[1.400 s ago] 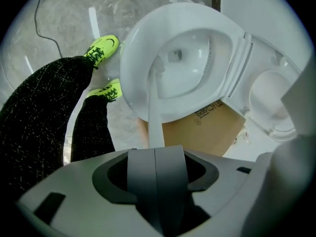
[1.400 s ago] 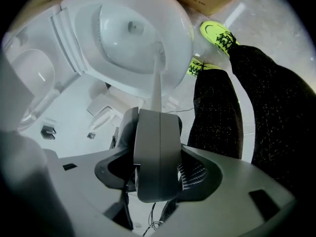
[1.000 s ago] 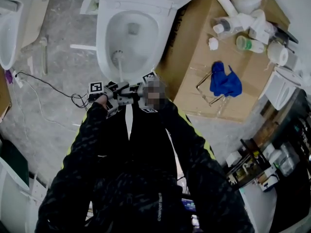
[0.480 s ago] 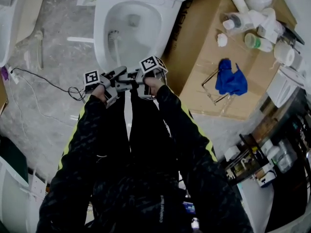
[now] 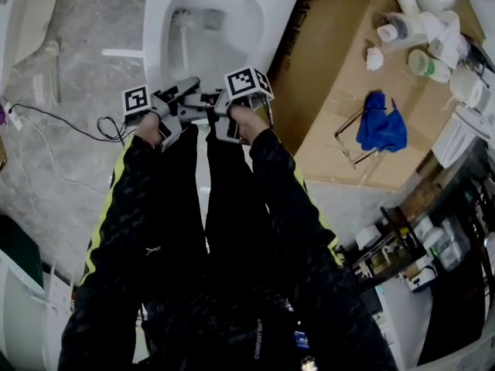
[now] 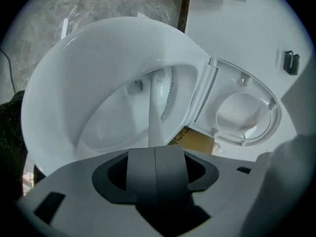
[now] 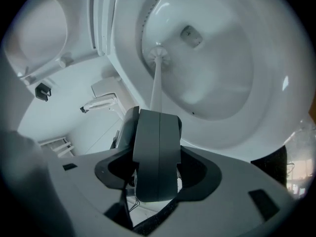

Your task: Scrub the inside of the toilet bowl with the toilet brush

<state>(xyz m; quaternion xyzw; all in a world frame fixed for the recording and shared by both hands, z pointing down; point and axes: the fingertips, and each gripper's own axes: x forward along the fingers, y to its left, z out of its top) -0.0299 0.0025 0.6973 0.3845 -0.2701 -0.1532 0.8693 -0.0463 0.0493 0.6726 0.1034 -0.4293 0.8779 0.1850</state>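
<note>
Scrubbing is the step in hand, by my reading. Toilet bowl (image 5: pixel 158 52) sits at the far side of the scene, seat and lid raised. Toilet brush (image 7: pixel 156 78): head low inside the bowl, against its far left wall; handle runs back toward the person. Left gripper (image 6: pixel 155 152) and right gripper (image 7: pixel 157 120) sit side by side at the bowl's near edge, both clenched on the handle's near end. To do it well: hold both grips firm, press bristles onto the wall, sweep round under the rim, then down toward the bottom, without splashing over the edge.
</note>
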